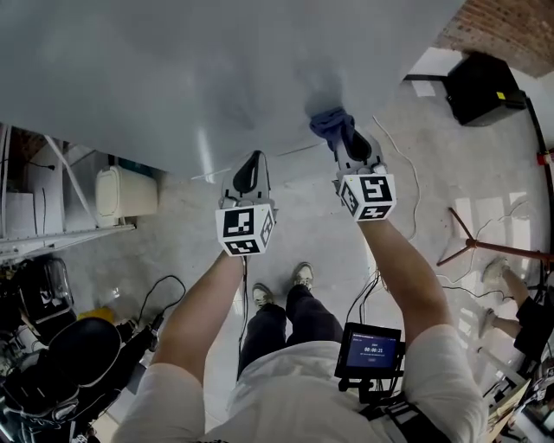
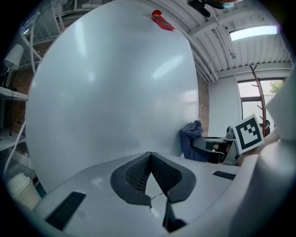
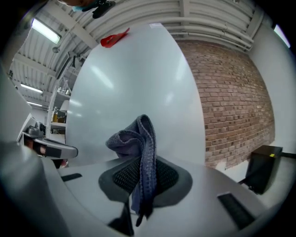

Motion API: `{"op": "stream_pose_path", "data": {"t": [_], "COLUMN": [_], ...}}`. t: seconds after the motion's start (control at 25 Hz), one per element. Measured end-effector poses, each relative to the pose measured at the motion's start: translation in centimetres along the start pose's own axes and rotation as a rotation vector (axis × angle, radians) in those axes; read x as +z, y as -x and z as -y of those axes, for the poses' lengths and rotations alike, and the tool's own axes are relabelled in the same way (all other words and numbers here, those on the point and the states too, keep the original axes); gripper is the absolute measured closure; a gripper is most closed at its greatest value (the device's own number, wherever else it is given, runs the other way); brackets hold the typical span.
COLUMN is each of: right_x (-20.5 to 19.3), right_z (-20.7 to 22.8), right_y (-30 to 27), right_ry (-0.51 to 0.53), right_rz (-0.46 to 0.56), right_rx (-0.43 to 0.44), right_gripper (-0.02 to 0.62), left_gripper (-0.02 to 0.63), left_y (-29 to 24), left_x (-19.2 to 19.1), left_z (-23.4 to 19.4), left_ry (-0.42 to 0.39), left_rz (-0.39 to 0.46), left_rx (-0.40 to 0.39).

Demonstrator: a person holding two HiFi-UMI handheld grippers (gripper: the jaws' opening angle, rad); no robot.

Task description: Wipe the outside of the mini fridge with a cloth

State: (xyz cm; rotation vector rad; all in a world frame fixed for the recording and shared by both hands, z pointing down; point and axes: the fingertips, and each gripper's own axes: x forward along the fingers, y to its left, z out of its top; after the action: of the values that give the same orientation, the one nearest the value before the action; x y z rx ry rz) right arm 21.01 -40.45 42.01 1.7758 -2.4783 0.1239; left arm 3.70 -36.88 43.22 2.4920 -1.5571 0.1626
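Up at twelve o'clock of the head view, pressing a bunched blue cloth (image 1: 330, 121) against the pale side of the mini fridge (image 1: 173, 78). Done with the right gripper (image 1: 344, 143), clamped hard on one fold, the rest bulging past the tips. Probably held that way so that fabric, not plastic, meets the panel. Looks mid-wipe, with most of the broad side left to cover.

Down at eight o'clock from the cloth, parked close to the same panel: left gripper (image 1: 250, 170), closed pad to pad on nothing. Cannot tell whether touching the fridge or just short of it. Likely kept aside to leave the cloth a free path.

Smooth and glossy all over, pale grey, carrying soft streaks of reflected light. No marks or smears to be made out. Up on the top edge, at twelve o'clock in both gripper views, something small and red (image 3: 114, 38).

Underfoot, bare concrete floor (image 1: 312, 234) with loose cables (image 1: 169, 281). At nine o'clock, a white tub (image 1: 125, 195) beside shelving. At two o'clock, a black box (image 1: 485, 86) below a brick wall (image 1: 511, 26). At three o'clock, the legs of a wooden stand (image 1: 485, 247).
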Motion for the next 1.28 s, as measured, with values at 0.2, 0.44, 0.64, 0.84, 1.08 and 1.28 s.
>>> {"op": "stream_pose_path", "data": {"t": [0.2, 0.44, 0.64, 0.84, 1.08, 1.28], "right_x": [-0.6, -1.4, -1.3, -3.5, -9.0, -13.8], "right_z": [4.7, 5.5, 2.7, -2.7, -9.1, -14.0], "right_y": [0.8, 1.4, 1.9, 2.9, 2.0, 1.0], "right_ry": [-0.034, -0.048, -0.05, -0.042, -0.038, -0.034], "right_rz": [-0.008, -0.014, 0.008, 0.012, 0.016, 0.045], "right_rx": [-0.077, -0.087, -0.041, 0.045, 0.118, 0.185], "right_gripper": [0.532, 0.532, 0.532, 0.532, 0.532, 0.532], "left_gripper": [0.603, 0.603, 0.603, 0.603, 0.603, 0.603], "left_y": [-1.2, -0.8, 0.3, 2.5, 4.4, 5.6], "left_x": [-0.2, -0.8, -1.1, -3.0, -7.5, -12.3], "left_z": [2.0, 2.7, 1.6, 0.3, -3.0, -5.9], "left_ry": [0.0, -0.003, -0.006, -0.002, -0.002, 0.007], "left_rz": [0.013, 0.014, 0.024, 0.043, 0.076, 0.11], "left_rx": [-0.016, -0.014, 0.003, 0.018, 0.037, 0.061]}}
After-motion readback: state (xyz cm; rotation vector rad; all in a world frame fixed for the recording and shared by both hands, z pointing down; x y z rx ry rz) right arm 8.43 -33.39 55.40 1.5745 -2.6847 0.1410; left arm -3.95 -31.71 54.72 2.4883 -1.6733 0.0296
